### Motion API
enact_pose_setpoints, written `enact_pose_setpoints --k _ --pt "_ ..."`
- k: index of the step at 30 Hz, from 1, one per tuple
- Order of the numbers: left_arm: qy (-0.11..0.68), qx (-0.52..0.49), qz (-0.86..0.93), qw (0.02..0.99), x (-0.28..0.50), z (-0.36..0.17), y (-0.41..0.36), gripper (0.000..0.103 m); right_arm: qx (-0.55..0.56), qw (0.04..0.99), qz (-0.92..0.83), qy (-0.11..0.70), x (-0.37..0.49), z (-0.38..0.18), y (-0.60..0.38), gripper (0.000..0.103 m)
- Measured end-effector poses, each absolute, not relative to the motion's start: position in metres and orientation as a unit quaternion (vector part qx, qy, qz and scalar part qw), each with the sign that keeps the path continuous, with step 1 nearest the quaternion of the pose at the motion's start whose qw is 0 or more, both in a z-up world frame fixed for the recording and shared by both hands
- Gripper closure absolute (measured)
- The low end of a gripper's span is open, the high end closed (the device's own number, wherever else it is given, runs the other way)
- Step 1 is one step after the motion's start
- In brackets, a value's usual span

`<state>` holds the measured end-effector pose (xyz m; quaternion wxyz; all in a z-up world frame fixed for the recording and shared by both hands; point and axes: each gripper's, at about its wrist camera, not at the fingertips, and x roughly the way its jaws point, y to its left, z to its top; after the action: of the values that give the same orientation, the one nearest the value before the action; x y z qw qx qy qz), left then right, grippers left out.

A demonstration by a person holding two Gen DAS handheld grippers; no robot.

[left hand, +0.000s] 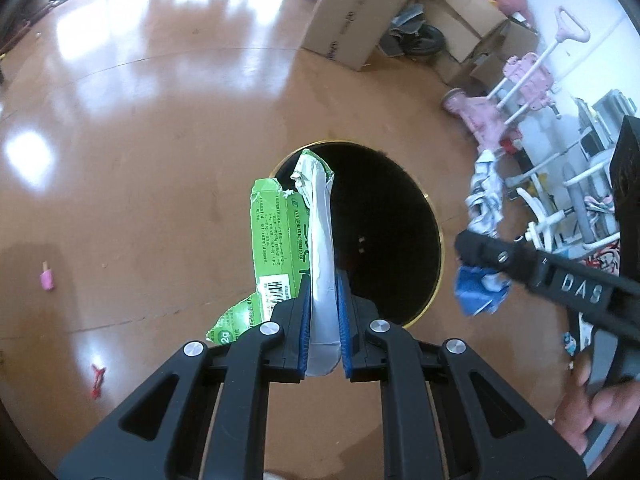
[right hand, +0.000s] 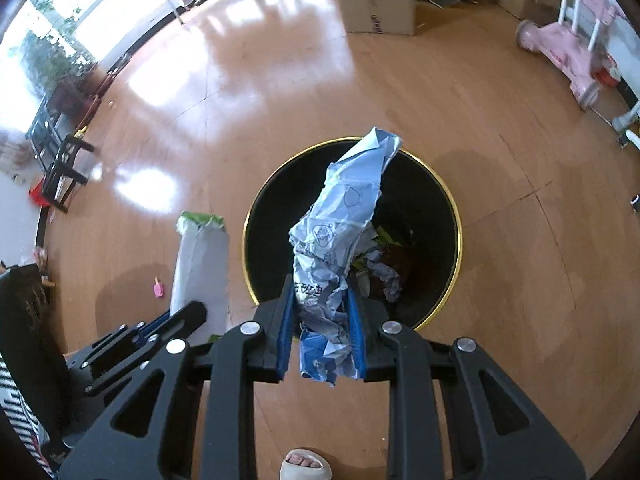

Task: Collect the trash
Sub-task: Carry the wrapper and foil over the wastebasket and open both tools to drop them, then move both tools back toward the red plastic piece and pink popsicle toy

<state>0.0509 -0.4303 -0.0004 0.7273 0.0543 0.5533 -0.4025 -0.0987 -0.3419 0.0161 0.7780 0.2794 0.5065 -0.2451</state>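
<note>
My left gripper (left hand: 324, 280) is shut on a flattened green and white carton (left hand: 280, 240), which hangs over the left rim of a round black trash bin (left hand: 400, 220) with a gold edge. My right gripper (right hand: 322, 286) is shut on a crumpled blue and white wrapper (right hand: 344, 208) above the same bin (right hand: 424, 208), where several scraps of trash lie inside. The wrapper (left hand: 482, 284) and the right gripper (left hand: 470, 254) show at the right of the left wrist view. The carton (right hand: 200, 264) and the left gripper (right hand: 176, 320) show at the left of the right wrist view.
A pink scrap (left hand: 47, 280) and a red scrap (left hand: 97, 380) lie on the shiny brown floor. Cardboard boxes (left hand: 352, 20) and a pink toy cart (left hand: 516, 92) stand at the far right. A dark stool (right hand: 64, 172) stands at left. A person's sandalled foot (right hand: 306, 464) is below.
</note>
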Motion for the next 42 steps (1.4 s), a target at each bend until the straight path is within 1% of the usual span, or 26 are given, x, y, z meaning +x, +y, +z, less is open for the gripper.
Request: enact_pose_setpoints --k 5,8,9,10,11,12,13,14,15,17,18,19,22,25,26,28,29,32,34,38,40,42 --pt "0.546 0.070 -0.409 0.728 0.052 -0.010 -0.452 0.091 0.288 0.778 -0.242 0.504 -0.100 0.012 -0.340 0.079" --pt "0.552 0.057 -0.418 0.719 0.056 -0.014 -0.458 0.091 0.286 0.782 -0.248 0.495 -0.100 0.014 -0.341 0.078" --pt "0.553 0.057 -0.420 0.717 0.058 -0.015 -0.459 0.085 0.286 0.784 -0.250 0.491 -0.099 0.017 -0.340 0.071" --pt "0.554 0.060 -0.420 0.716 0.059 -0.016 -0.462 0.073 0.283 0.785 -0.258 0.487 -0.100 0.019 -0.340 0.052" --pt "0.551 0.059 -0.417 0.720 0.059 -0.016 -0.461 0.064 0.279 0.786 -0.264 0.484 -0.102 0.022 -0.338 0.041" --pt "0.548 0.056 -0.416 0.724 0.060 -0.015 -0.458 0.046 0.274 0.788 -0.276 0.478 -0.105 0.025 -0.338 0.030" --pt "0.541 0.048 -0.413 0.731 0.060 -0.013 -0.453 0.041 0.273 0.789 -0.279 0.474 -0.107 0.027 -0.338 0.030" --pt "0.538 0.041 -0.412 0.734 0.061 -0.011 -0.448 0.041 0.274 0.791 -0.278 0.471 -0.108 0.028 -0.337 0.030" --pt "0.540 0.030 -0.411 0.733 0.062 -0.010 -0.441 0.038 0.277 0.791 -0.276 0.470 -0.109 0.028 -0.337 0.029" --pt "0.541 0.017 -0.410 0.734 0.062 -0.008 -0.423 0.030 0.278 0.790 -0.272 0.474 -0.109 0.027 -0.333 0.028" --pt "0.536 0.017 -0.409 0.738 0.060 -0.007 -0.413 0.022 0.277 0.789 -0.269 0.477 -0.106 0.026 -0.334 0.026" --pt "0.531 0.021 -0.405 0.744 0.058 -0.006 -0.402 0.016 0.274 0.790 -0.264 0.480 -0.104 0.026 -0.330 0.025" --pt "0.519 0.061 -0.378 0.764 0.051 -0.007 -0.348 0.013 0.249 0.798 -0.249 0.489 -0.091 0.029 -0.311 0.019" --pt "0.519 0.095 -0.350 0.774 0.045 -0.011 -0.288 0.012 0.218 0.807 -0.212 0.507 -0.072 0.029 -0.278 0.018" --pt "0.516 0.111 -0.331 0.782 0.040 -0.013 -0.252 0.012 0.202 0.811 -0.197 0.513 -0.065 0.029 -0.260 0.018" --pt "0.515 0.129 -0.303 0.791 0.035 -0.016 -0.207 0.011 0.174 0.817 -0.172 0.522 -0.053 0.030 -0.229 0.015" --pt "0.517 0.145 -0.274 0.798 0.029 -0.021 -0.169 0.011 0.161 0.819 -0.160 0.527 -0.049 0.030 -0.213 0.015" --pt "0.526 0.146 -0.229 0.806 0.018 -0.027 -0.094 0.010 0.123 0.826 -0.123 0.536 -0.037 0.026 -0.157 0.014" --pt "0.530 0.127 -0.198 0.815 0.009 -0.032 -0.041 0.010 0.105 0.828 -0.095 0.542 -0.031 0.017 -0.116 0.013" --pt "0.544 0.097 -0.158 0.818 0.012 -0.044 -0.001 0.010 0.076 0.822 -0.054 0.562 -0.025 -0.007 -0.048 0.013" --pt "0.533 0.087 -0.160 0.827 0.010 -0.048 0.009 0.010 0.058 0.816 -0.040 0.574 -0.024 -0.020 -0.021 0.013" --pt "0.540 0.083 -0.164 0.822 0.008 -0.058 0.013 0.010 0.042 0.812 -0.030 0.581 -0.023 -0.027 -0.002 0.013"
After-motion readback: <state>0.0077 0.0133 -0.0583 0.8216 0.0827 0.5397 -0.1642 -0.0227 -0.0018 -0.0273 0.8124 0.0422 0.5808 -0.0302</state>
